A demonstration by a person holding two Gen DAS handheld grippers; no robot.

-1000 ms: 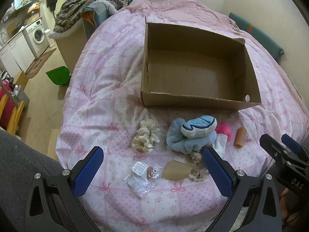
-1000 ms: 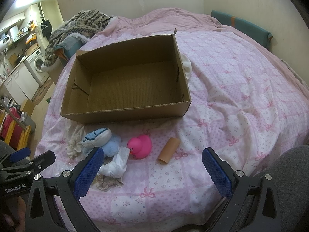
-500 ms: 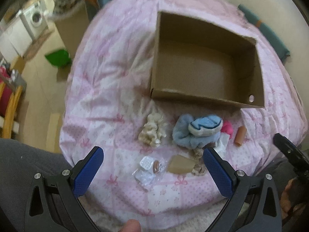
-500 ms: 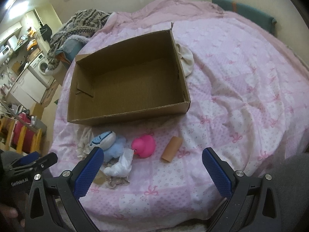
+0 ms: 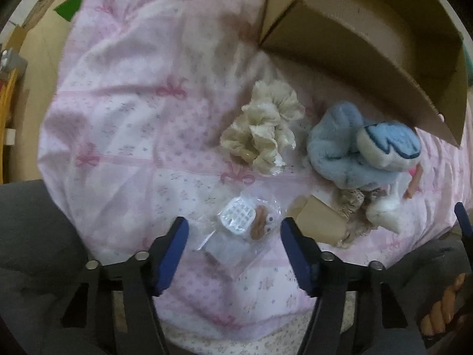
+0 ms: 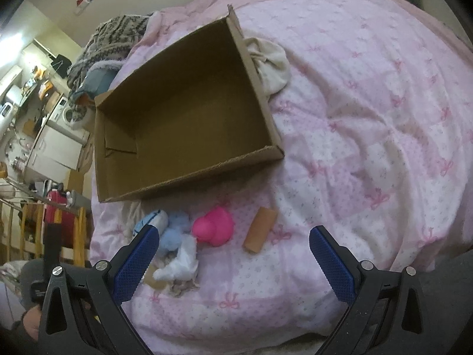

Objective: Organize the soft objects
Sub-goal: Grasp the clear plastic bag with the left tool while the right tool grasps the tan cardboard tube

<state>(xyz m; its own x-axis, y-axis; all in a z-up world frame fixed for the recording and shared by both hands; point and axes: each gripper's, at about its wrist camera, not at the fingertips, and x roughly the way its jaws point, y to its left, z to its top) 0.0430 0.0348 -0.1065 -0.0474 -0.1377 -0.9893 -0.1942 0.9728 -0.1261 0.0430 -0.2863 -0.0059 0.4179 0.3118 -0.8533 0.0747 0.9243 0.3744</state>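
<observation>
An empty cardboard box [image 5: 369, 56] [image 6: 183, 127] lies on the pink bed. In front of it lie a cream ruffled cloth [image 5: 263, 130], a blue plush toy [image 5: 360, 151] [image 6: 165, 227], a pink rubber duck [image 6: 214, 227], a cardboard tube [image 6: 260, 233], a white cloth [image 6: 180, 263], a lace scrap [image 5: 351, 204] and a clear plastic bag of small items [image 5: 245, 227]. My left gripper [image 5: 235, 230] is open, low over the plastic bag, its fingers on either side of it. My right gripper [image 6: 233, 242] is open and empty, near the duck and tube.
A brown card piece [image 5: 319, 224] lies beside the bag. A cream garment [image 6: 269, 62] lies behind the box's right wall. A patterned blanket [image 6: 118, 38] is heaped at the bed's far left. The bed edge drops to the floor on the left, with a green bin [image 5: 71, 6].
My left gripper has dropped toward the bed and now straddles the plastic bag, with its jaws narrowed. My right gripper has tilted and moved slightly closer to the duck and tube.
</observation>
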